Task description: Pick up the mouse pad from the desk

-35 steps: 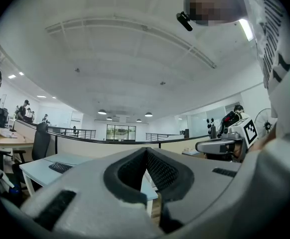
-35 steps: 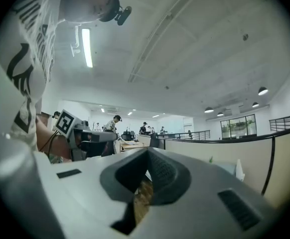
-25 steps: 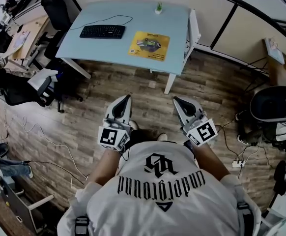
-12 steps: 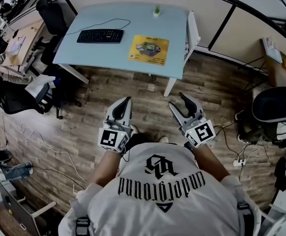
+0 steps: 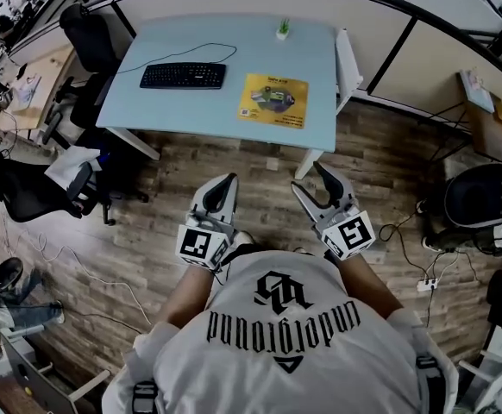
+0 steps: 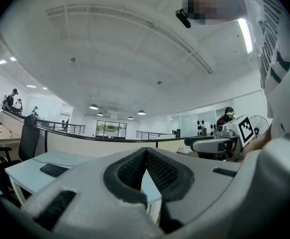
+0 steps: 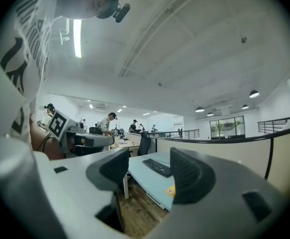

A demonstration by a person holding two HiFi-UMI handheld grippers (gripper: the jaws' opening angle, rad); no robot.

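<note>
Looking down in the head view, I have a strip of bare wood-plank floor [image 5: 260, 175] between both grippers and the front edge of the pale blue rectangular desk [image 5: 234, 54] in the upper middle of the frame. The yellow rectangular mouse pad [image 5: 272, 100] lies flat on the desk's right half, its near edge just short of the front edge. It is well apart from the flat black keyboard [image 5: 183, 76] to its left. Black office chairs [image 5: 28, 188] crowd the left of the frame, and a white power strip [image 5: 424, 285] lies on the floor at the right.

The left gripper [image 5: 227, 182] at lower centre-left has its jaws pressed together at the tips, with nothing in them. The right gripper [image 5: 310, 182] beside it has parted, empty jaws that have just been opening. Through their gap in the right gripper view I see the desk corner, the keyboard and a yellow sliver of the mouse pad. In the left gripper view the closed jaws cover the pad.

The wearer's white printed shirt [image 5: 285, 343] fills the bottom of the head view and hides both hands. The pad's print is too small to read. A small green item [image 5: 283, 29] stands at the desk's far edge; whether it sits in a pot I cannot tell.
</note>
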